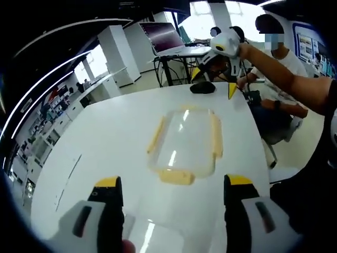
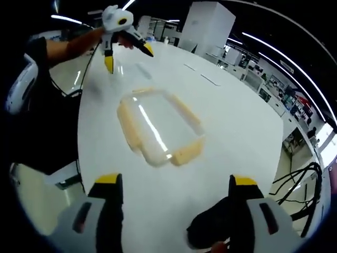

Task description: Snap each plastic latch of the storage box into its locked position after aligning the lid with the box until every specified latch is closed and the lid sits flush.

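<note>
A clear storage box (image 1: 184,138) with yellow latches on its sides lies flat in the middle of the white table (image 1: 105,142). Its transparent lid is on it; whether the latches are snapped down I cannot tell. My left gripper (image 1: 172,182) hovers open just short of the box's near yellow latch (image 1: 176,176), holding nothing. My right gripper (image 1: 214,82) hangs open in the air beyond the far end of the box, held up by a person's arm. In the right gripper view the box (image 2: 158,126) lies ahead of the open right gripper (image 2: 175,180), and the left gripper (image 2: 129,58) hangs open beyond it.
A black rounded object (image 1: 202,87) lies on the table near the right gripper and appears again as a black object (image 2: 210,232). A laptop (image 1: 163,37) stands on a stand behind the table. A seated person (image 1: 281,63) is at the far right. Cables (image 2: 305,184) lie on the floor.
</note>
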The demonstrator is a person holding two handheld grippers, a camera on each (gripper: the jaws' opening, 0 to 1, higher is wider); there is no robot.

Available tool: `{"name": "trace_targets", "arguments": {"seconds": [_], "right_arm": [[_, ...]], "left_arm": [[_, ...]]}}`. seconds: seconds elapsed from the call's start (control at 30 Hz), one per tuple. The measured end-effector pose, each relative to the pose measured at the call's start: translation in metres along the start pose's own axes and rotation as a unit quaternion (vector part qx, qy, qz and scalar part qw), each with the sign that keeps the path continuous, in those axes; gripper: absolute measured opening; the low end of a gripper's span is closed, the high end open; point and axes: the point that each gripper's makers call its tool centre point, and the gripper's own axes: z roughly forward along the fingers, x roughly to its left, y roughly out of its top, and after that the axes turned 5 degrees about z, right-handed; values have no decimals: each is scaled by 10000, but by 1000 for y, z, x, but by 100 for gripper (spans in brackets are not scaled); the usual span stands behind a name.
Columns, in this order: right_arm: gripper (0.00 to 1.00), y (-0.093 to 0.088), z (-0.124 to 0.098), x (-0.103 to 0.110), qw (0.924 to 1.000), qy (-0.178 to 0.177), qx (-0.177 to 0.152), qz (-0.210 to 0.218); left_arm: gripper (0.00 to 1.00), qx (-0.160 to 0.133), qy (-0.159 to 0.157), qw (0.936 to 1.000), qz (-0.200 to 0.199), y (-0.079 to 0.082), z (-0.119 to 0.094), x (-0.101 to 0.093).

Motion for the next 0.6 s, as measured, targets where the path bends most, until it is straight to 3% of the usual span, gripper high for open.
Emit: {"name": "trace_targets", "arguments": {"seconds": [0.2, 0.3, 0.4, 0.6], "right_arm": [[79, 2, -1, -4, 9999, 85, 22, -86], [86, 1, -1, -7, 9999, 109, 36, -119], [97, -2, -1, -3, 9994, 242, 136, -212], [97, -5, 0, 4, 9975, 448, 340, -439]], "left_arm": [[85, 69, -146, 9999, 60, 1, 2, -9], [87, 137, -212, 9996, 87, -1, 3, -10], [89, 326, -559, 9978, 158, -7, 3, -18], [92, 376, -525, 9977, 228, -6, 3, -12]]}}
